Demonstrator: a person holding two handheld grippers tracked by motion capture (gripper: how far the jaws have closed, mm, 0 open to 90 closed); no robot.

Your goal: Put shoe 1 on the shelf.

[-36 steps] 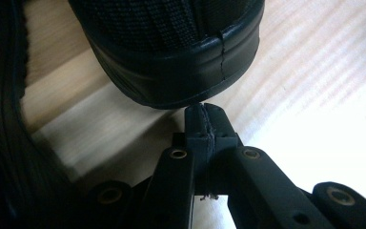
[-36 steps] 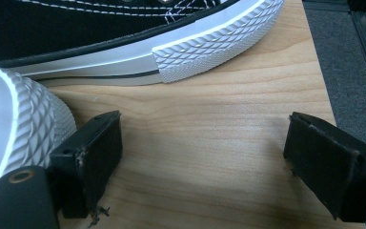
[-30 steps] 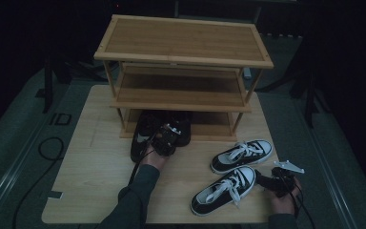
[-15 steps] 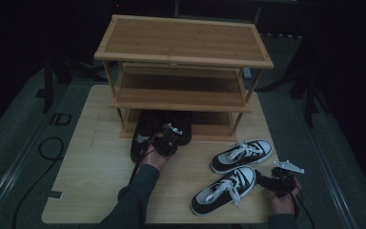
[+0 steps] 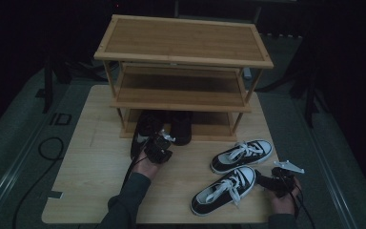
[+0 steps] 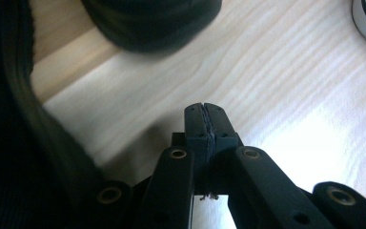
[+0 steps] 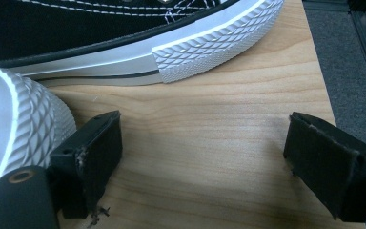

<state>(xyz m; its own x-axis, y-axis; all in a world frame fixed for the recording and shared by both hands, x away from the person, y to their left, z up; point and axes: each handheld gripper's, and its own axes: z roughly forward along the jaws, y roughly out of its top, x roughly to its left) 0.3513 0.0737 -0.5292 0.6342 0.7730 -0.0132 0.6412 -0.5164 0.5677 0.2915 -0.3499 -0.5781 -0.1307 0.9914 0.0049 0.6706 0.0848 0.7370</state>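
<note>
Two black shoes (image 5: 145, 129) (image 5: 181, 126) lie side by side with their front ends under the bottom tier of the wooden shoe rack (image 5: 183, 57). My left gripper (image 5: 160, 144) sits just in front of them, between their heels. Its jaws are shut and nothing is between them. In the left gripper view the shut gripper (image 6: 204, 113) hovers over bare wood, with one black shoe (image 6: 152, 19) ahead. Two black-and-white sneakers (image 5: 242, 155) (image 5: 224, 190) lie at the right front. My right gripper (image 7: 205, 143) stands open by the near sneaker's toe (image 7: 24, 124), holding nothing.
The rack stands at the back of a light wooden table (image 5: 90, 171); its upper shelves are bare. The table's right edge (image 7: 331, 95) runs close beside my right gripper (image 5: 263, 179), with dark floor beyond. A cable (image 5: 47, 148) lies on the floor at the left.
My left gripper has drawn back a little from the black shoes toward the person, still shut. The right gripper and both sneakers have not moved.
</note>
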